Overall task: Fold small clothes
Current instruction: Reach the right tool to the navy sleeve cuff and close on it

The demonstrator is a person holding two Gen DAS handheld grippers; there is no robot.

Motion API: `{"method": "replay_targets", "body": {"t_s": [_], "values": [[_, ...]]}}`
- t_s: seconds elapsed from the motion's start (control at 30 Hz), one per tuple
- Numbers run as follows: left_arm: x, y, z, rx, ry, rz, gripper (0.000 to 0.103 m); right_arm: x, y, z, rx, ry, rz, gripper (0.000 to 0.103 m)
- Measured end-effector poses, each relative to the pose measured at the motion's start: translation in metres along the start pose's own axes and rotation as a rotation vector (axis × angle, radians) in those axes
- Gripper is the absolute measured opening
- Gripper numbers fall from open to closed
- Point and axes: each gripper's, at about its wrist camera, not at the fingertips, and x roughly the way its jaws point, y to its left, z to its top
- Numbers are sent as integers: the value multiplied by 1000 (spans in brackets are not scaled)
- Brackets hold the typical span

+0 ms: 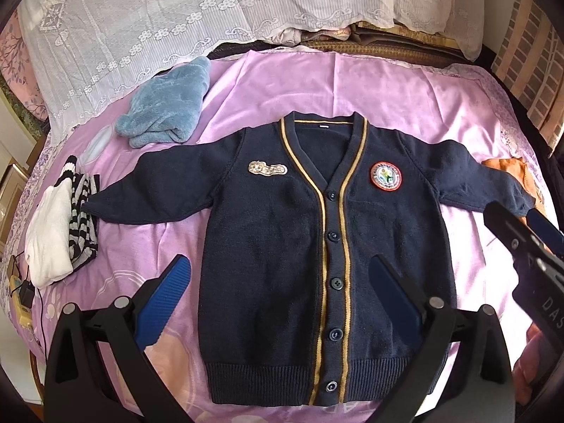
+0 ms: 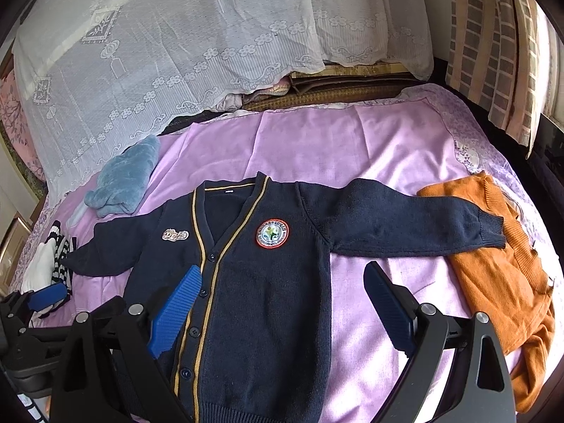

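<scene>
A navy buttoned cardigan [image 1: 278,232] with gold trim and a round red badge lies flat, face up, on the purple bedsheet [image 1: 282,84], both sleeves spread out. My left gripper [image 1: 278,282] is open and empty above its lower body. My right gripper [image 2: 282,282] is open and empty above the cardigan [image 2: 268,299], near its right side and armpit. The right gripper's body also shows at the right edge of the left wrist view [image 1: 521,243], and the left gripper at the left edge of the right wrist view [image 2: 38,299].
A blue fleece garment [image 1: 165,105] lies at the back left. A white and a striped garment [image 1: 60,225] lie at the left edge. An orange sweater [image 2: 500,275] lies under the right cuff. White lace cover [image 2: 176,35] at the head of the bed.
</scene>
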Motion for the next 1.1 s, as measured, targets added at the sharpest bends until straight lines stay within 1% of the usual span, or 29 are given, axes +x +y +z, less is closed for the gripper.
{"method": "replay_targets", "body": {"t_s": [0.13, 0.23, 0.33, 0.4, 0.5, 0.57, 0.63, 0.73, 0.8, 0.83, 0.9, 0.97, 1.03, 1.1], "values": [[2, -24, 0, 80, 11, -35, 99, 4, -29, 2, 85, 11, 3, 94], [5, -49, -1, 138, 2, -43, 99, 8, -57, 3, 155, 15, -1, 94], [14, -78, -3, 194, 4, -68, 99, 11, -95, 2, 237, 3, -16, 94], [22, -101, -6, 238, 21, -81, 99, 12, -124, 2, 297, -7, -30, 94], [31, -138, -13, 306, 39, -87, 99, 18, -176, 0, 417, -20, -28, 93], [34, -161, -17, 335, 28, -82, 99, 21, -212, -3, 496, -33, -32, 92], [38, -182, -18, 357, 7, -57, 99, 27, -244, -6, 561, -31, -36, 88], [45, -210, -18, 381, -17, -19, 99, 35, -286, -11, 644, -23, -32, 82], [53, -225, -19, 392, -23, -11, 99, 40, -309, -16, 693, -15, -19, 80], [57, -232, -19, 397, -19, -2, 99, 44, -318, -17, 716, -10, -12, 79], [68, -241, -21, 404, 9, 6, 98, 53, -332, -19, 758, 4, 0, 73], [77, -243, -25, 413, 40, 10, 98, 62, -343, -20, 803, 11, 32, 69], [81, -244, -27, 426, 55, 13, 98, 73, -349, -19, 831, 17, 49, 69], [85, -243, -26, 437, 64, 17, 98, 81, -353, -19, 853, 22, 43, 69]]}}
